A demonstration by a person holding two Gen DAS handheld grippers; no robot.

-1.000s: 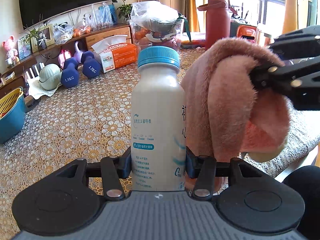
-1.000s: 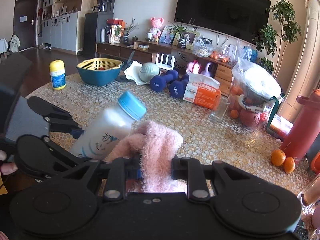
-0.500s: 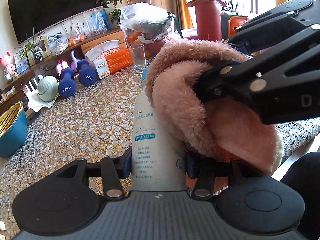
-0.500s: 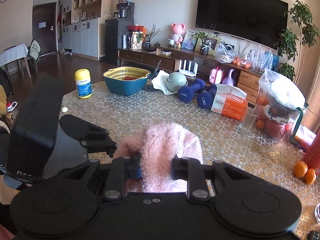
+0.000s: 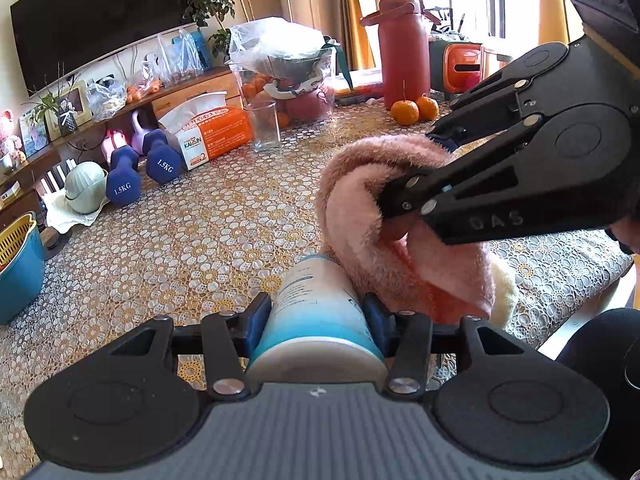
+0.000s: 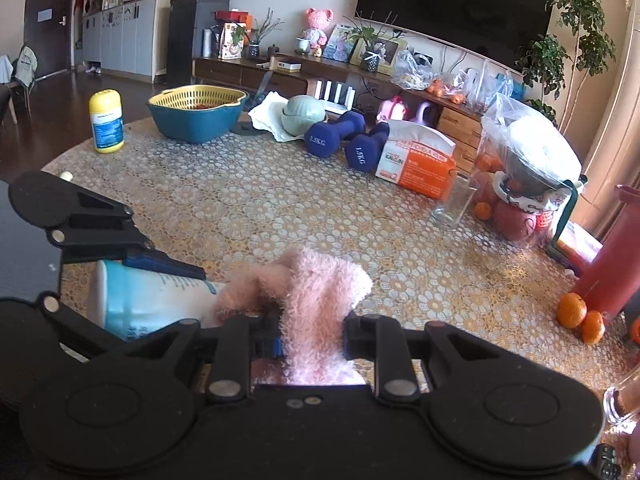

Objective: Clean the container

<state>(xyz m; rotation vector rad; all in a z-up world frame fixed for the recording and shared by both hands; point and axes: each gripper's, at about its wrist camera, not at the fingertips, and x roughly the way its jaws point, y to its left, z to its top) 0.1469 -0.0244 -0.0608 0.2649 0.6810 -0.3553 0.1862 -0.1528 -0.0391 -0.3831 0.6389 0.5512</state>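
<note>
bottle tipped forward, cloth pressed over its cap end

since a second earlier: bottle (image 5: 316,312) tipped from upright to lying forward along the view, blue cap gone from sight behind the pink cloth (image 5: 384,216); right gripper (image 5: 404,204) swung in from the right edge to upper right centre.

left gripper (image 5: 316,316) clenched on the bottle's lower body, at bottom centre of the left wrist view, above the patterned tablecloth (image 5: 200,232). right gripper clamped tight on a fold of the cloth, at bottom centre of its own view (image 6: 312,340). cloth draped over the bottle's far end and touching it; bottle seen there at lower left (image 6: 152,300).

judged mid-wipe, around the neck and cap.

possible trouble: smooth round bottle twisting or sliding out between the pads if rubbed hard from the side, held as it was near its base. cloth gripped by one bunched fold only, so liable to pull free or drag loose. drinking glass (image 5: 264,124) and two oranges (image 5: 414,110) well apart, little risk there.

hidden or unclear: cap and neck fully covered by cloth; cannot tell whether the cap was on tight. right finger pads buried in pile. bottle's label mostly cut off by foreshortening. dark shape at lower right corner cut off, not identifiable.
</note>
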